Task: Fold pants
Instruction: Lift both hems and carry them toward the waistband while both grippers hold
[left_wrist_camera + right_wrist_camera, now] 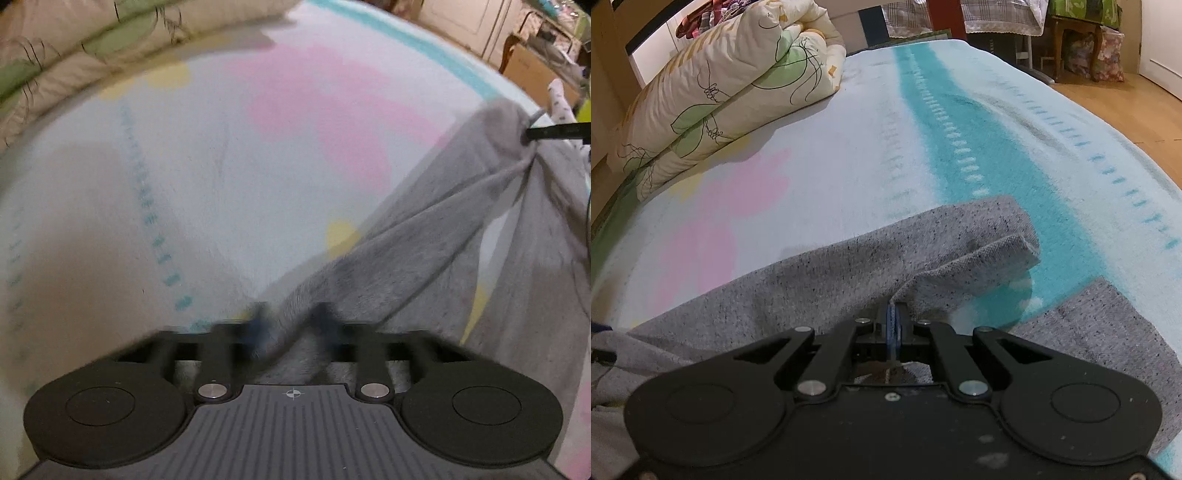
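Right gripper [894,317] pinches pants [812,280] tight; left gripper [291,321] blurred, seems half-closed around cloth. Lift evenly, lay flat on blanket [849,155].

The pants [827,273] lie on the blanket [849,177], which covers the bed. In the right wrist view they spread from nine o'clock across to four o'clock, with one leg end [1008,236] folded up toward one o'clock, just ahead of the right gripper [894,325], whose fingers sit at six o'clock, pressed onto a fold of cloth. A rolled quilt [738,88] rests on the blanket at eleven o'clock, well apart from the pants. In the blurred left wrist view, the left gripper [291,325] seems to hold cloth at six o'clock; the pants stretch toward two o'clock.
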`<move>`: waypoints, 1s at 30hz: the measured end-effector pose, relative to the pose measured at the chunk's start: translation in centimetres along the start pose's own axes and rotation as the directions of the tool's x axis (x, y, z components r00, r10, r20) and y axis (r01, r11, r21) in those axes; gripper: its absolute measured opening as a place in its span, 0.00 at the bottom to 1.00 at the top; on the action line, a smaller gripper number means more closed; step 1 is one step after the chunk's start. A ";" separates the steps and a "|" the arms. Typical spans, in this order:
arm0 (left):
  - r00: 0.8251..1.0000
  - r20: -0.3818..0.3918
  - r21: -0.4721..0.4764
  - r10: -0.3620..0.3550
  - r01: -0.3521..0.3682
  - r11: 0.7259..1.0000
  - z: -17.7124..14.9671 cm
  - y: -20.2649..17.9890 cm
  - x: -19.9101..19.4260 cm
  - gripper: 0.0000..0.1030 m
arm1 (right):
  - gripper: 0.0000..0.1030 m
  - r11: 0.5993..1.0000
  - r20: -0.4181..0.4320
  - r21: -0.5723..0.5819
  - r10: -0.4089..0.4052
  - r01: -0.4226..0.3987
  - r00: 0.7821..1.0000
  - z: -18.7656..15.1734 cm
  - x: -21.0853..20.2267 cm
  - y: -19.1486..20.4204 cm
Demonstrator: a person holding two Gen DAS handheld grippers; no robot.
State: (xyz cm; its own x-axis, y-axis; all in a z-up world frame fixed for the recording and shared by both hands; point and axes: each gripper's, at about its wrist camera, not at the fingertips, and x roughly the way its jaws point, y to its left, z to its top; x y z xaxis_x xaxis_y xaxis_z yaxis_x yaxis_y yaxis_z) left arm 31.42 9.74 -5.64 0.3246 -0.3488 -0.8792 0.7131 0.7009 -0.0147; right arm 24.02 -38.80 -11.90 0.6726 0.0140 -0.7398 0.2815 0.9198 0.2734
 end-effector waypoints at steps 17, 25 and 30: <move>0.912 0.296 -0.041 0.284 -0.285 0.958 -5.4 -12.6 -13.1 0.06 | 0.04 0.999 0.147 -0.012 0.054 -0.053 0.988 1.2 -6.7 0.3; 0.930 0.199 -0.121 0.310 -0.290 0.949 -12.4 -17.2 -9.5 0.07 | 0.04 0.997 0.075 0.067 0.043 -0.048 0.996 -4.2 -8.5 -2.4; 0.917 0.194 -0.165 0.347 -0.318 0.934 -13.3 -17.7 -7.5 0.07 | 0.05 0.994 -0.034 0.106 0.025 -0.021 0.999 -7.6 -6.6 -3.9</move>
State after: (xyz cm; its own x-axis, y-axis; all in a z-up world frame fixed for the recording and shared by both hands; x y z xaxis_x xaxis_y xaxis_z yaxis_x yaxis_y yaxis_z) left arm 8.13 8.24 -5.13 0.6661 -0.1975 -0.7192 0.4599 0.8679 0.1876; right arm 13.25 -39.46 -12.77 0.6556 0.0503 -0.7534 0.3384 0.8724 0.3527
